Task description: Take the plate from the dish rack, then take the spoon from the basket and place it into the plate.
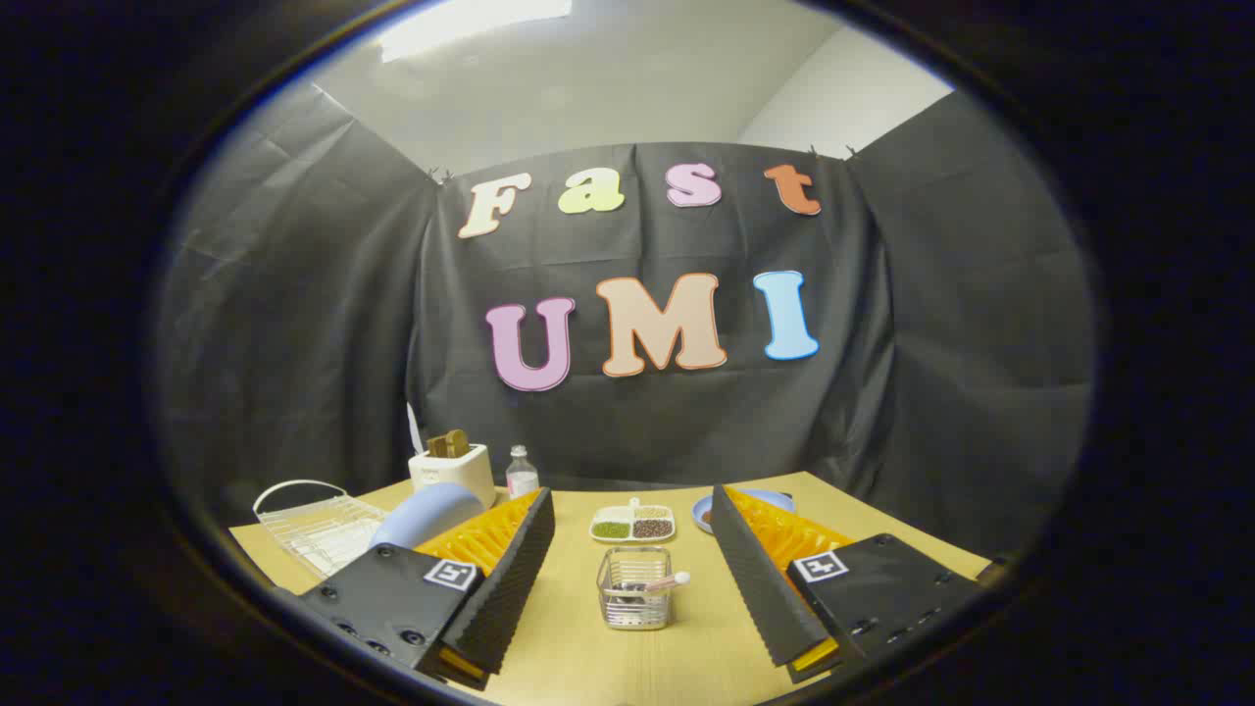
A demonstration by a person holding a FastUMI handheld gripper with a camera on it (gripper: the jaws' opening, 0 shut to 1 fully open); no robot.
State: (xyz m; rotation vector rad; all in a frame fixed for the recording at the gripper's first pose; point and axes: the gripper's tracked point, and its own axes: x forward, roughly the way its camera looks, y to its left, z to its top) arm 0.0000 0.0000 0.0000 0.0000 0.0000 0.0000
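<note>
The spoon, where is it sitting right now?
In the gripper view, the spoon lies in the small wire basket on the table, midway between the open gripper's fingers, with the divided snack tray just beyond it.

Beyond the fingers, at the back of the wooden table [677,647], a white toaster [452,473] holds 2 brown slices. Just beside it stands a small clear bottle [522,472]. Nearer, straight ahead, lies a white divided dish [632,524] of dark grains.
</note>
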